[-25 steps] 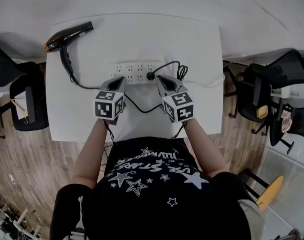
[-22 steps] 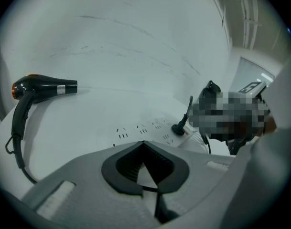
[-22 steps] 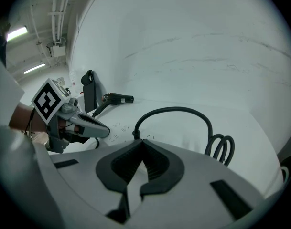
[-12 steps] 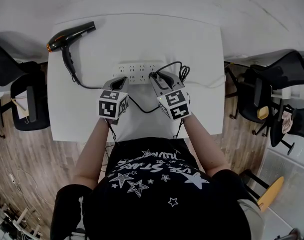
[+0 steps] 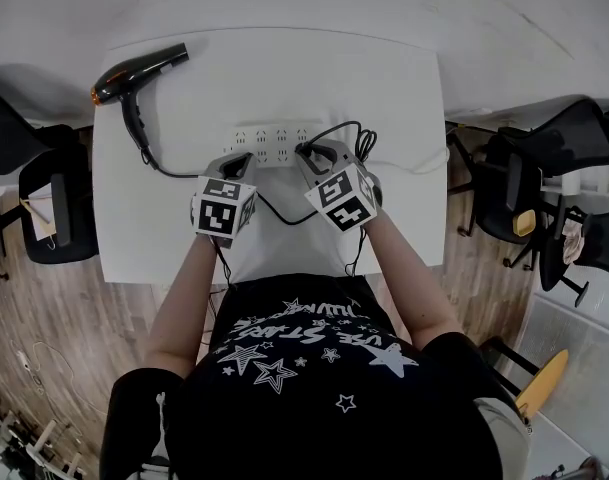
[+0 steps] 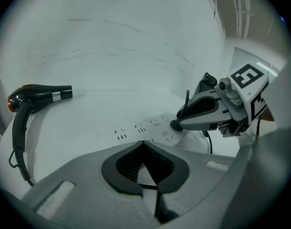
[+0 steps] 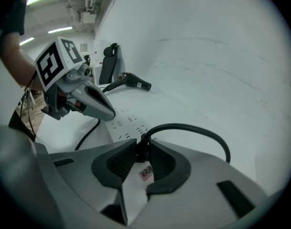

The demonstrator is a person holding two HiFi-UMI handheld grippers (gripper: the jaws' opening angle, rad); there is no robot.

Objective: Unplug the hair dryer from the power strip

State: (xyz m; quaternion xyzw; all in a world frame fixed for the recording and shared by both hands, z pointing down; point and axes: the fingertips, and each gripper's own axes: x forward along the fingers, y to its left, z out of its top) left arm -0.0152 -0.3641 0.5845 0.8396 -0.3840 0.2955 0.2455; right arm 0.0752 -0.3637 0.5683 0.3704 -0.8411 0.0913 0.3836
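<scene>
Grasp step. Right gripper fingers have just been closing and are now clamped on the round black plug, which is seated at the right end of the white plastic power strip. Left gripper fingers are together, tip at the strip's left end. Black hair dryer is set well beyond that end. Next: strip to be braced, plug pulled straight out.

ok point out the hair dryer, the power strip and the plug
hair dryer (image 5: 139,71), head view, on its black barrel
power strip (image 5: 269,140), head view, on its white top
plug (image 7: 142,149), right gripper view, on its black body
</scene>
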